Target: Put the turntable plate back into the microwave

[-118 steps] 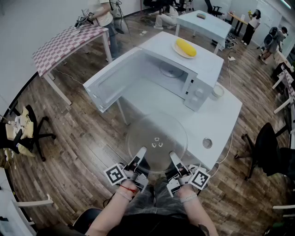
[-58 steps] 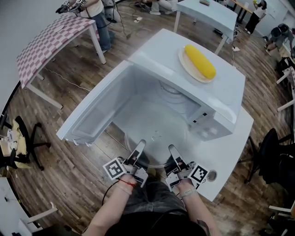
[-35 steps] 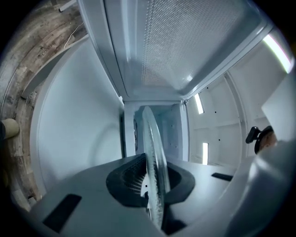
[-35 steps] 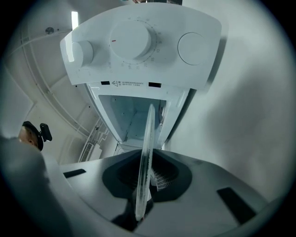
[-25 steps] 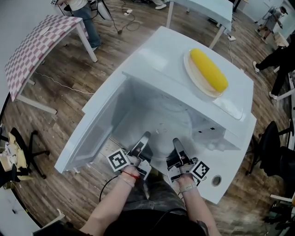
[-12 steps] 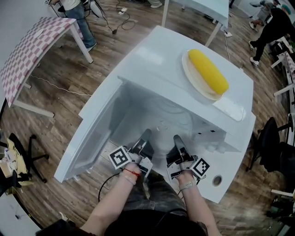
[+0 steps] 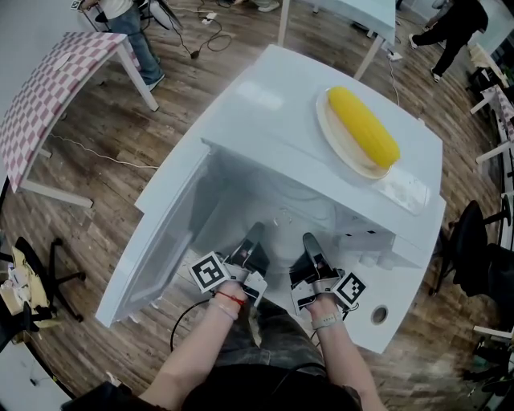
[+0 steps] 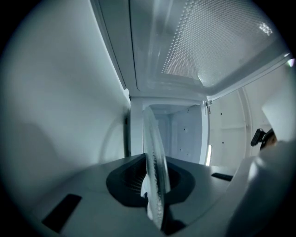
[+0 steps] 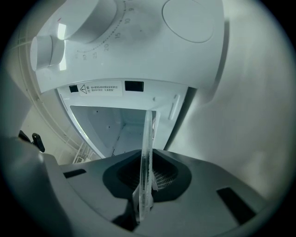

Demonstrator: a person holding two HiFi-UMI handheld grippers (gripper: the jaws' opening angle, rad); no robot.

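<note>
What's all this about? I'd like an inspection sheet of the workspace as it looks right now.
Surface: white table carrying a microwave, door swung open.
Job's things: glass turntable plate, held by its near edge, reaching into the cavity.
Clutter: corn cob on a dish atop the microwave.
Grippers: left gripper and right gripper both clamped on the turntable plate.
Cables: thin cable across the floor.
Surroundings: checkered table, office chair, people farther off.

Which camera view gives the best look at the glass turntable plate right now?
The left gripper view: the rim of the turntable plate stands edge-on and sharp between the jaws. The right gripper view shows the same, only thinner. The head view gives just a faint clear disc inside the microwave.
</note>
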